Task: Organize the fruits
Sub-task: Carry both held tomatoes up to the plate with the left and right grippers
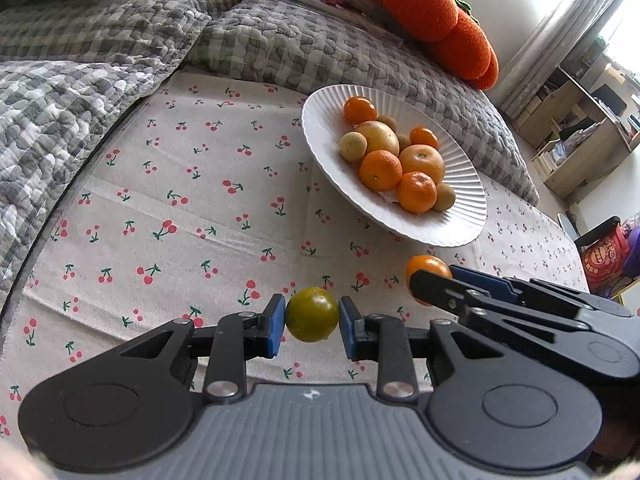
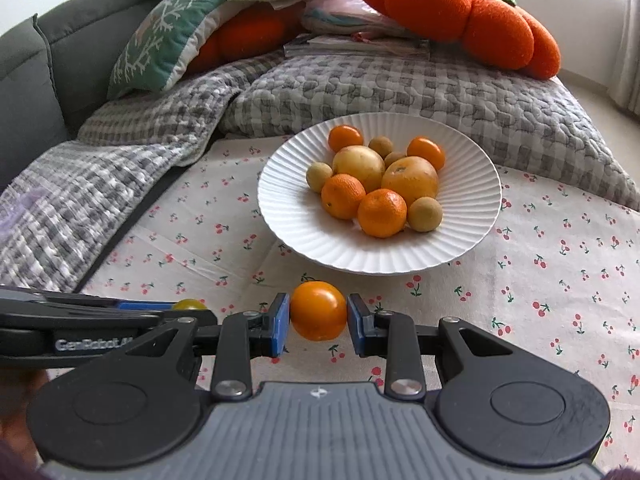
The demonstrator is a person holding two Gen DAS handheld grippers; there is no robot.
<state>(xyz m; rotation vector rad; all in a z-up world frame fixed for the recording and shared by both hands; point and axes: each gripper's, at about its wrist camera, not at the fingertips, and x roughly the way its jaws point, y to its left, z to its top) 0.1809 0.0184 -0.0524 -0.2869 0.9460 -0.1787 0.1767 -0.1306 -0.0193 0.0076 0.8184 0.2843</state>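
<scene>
A green tomato is clamped in the left tool, an orange tomato in the right tool, presumably bound for the plate.

A small green-yellow fruit sat squeezed between two blue pads, in front of the white plate. A small orange fruit sat squeezed the same way, also near the plate. The plate held a pile of orange and yellow fruits.
</scene>
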